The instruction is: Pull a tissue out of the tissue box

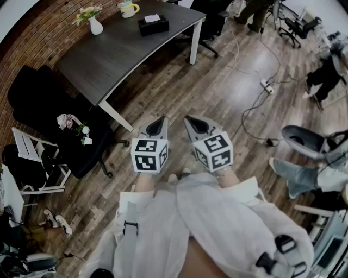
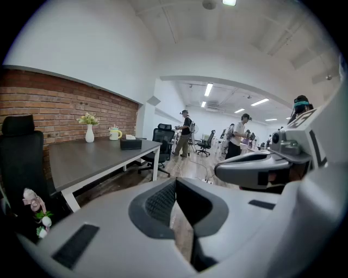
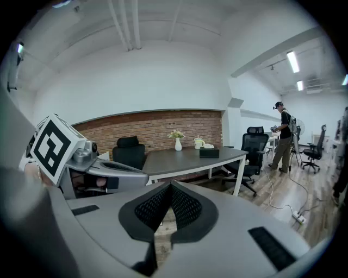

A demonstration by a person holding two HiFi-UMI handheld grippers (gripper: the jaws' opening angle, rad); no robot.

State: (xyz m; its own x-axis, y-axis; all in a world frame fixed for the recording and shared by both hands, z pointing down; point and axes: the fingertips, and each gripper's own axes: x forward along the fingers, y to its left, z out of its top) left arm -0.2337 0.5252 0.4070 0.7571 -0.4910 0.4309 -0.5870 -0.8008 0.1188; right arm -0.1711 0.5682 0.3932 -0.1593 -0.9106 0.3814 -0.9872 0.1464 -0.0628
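Wooden floor (image 1: pixel 217 81) fills most of the head view, with a brick wall (image 1: pixel 32 38) curving round from nine to eleven o'clock. Both tools are held low in front of the person, pointing ahead and a little downward over bare boards. The left hand-held gripper (image 1: pixel 157 125) has its jaws closed tip to tip, and its own view shows nothing between them but floor. The right hand-held gripper (image 1: pixel 194 124), just beside it at three o'clock, is likewise shut and empty.

Outward from the pair, toward twelve o'clock and well apart from them, stands the dark surface (image 1: pixel 125 54) on white legs. The tissue box (image 1: pixel 153 24), black with a white tissue showing at its top, sits near the far end of that surface. At nine o'clock of the box is a white vase (image 1: pixel 95 25) of flowers, and at about eleven o'clock a mug (image 1: pixel 128 8). Both gripper views show the same box small and distant on the surface. A black office chair (image 1: pixel 32 103) stands at nine o'clock of the grippers. A power strip (image 1: pixel 266 85) with its cable lies on the floor toward two o'clock.

Judged from this, the task has not begun: the tissue is untouched. What remains is the whole job: coming up to the surface, opening one pair of jaws, pinching the tissue and drawing it out, perhaps with the other tool steadying the box.
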